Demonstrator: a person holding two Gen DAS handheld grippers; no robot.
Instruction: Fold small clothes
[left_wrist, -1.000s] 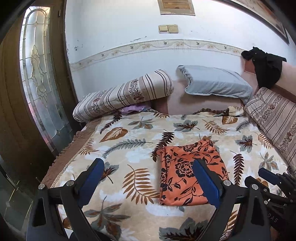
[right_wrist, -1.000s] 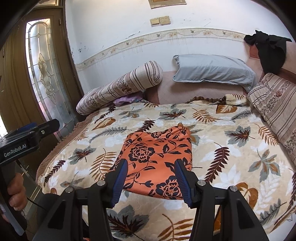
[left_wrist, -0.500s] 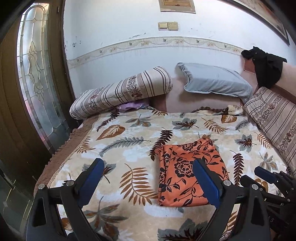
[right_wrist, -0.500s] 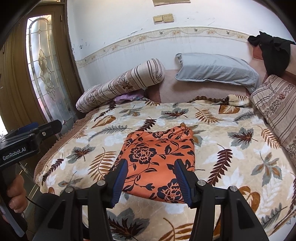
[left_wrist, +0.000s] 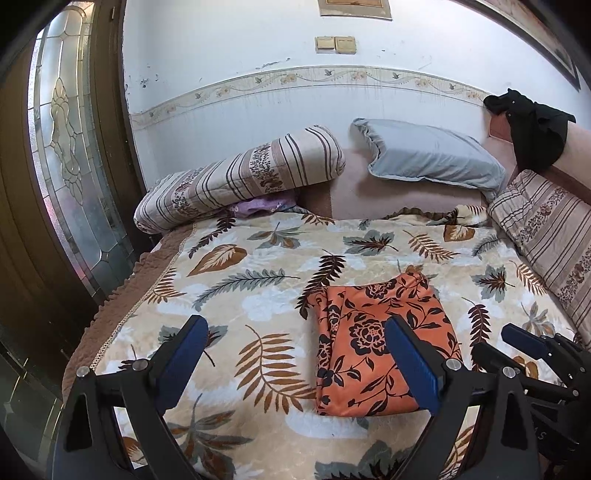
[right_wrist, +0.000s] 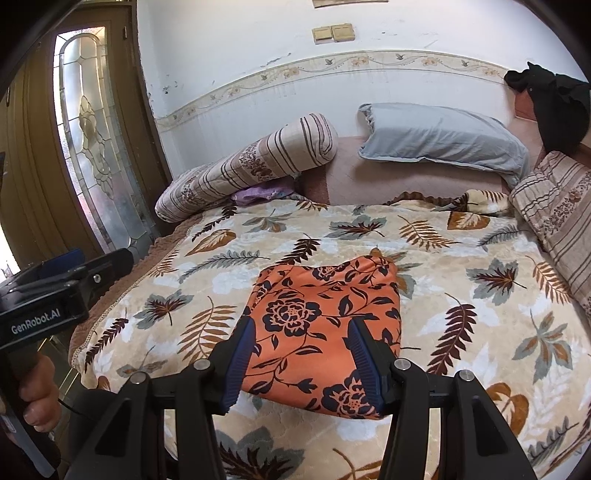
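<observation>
One folded orange garment (right_wrist: 325, 325) on the bed (right_wrist: 480, 280); two tongs, left tongs (left_wrist: 295, 362) and right tongs (right_wrist: 301, 360), both apart, empty.

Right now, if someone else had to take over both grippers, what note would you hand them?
Left gripper: open, empty, hovering above the leaf-print blanket, left of the garment.
Right gripper: open, empty, hovering over the near edge of the orange floral garment, not touching it.
Garment: lying folded into a flat rectangle in the middle of the bed.
Done: this piece looks folded already.
Left: check whether it needs one more fold or just setting aside. A black garment hangs at the far right corner and a purple cloth sits under the striped bolster; whether they belong to the job is unclear.
</observation>
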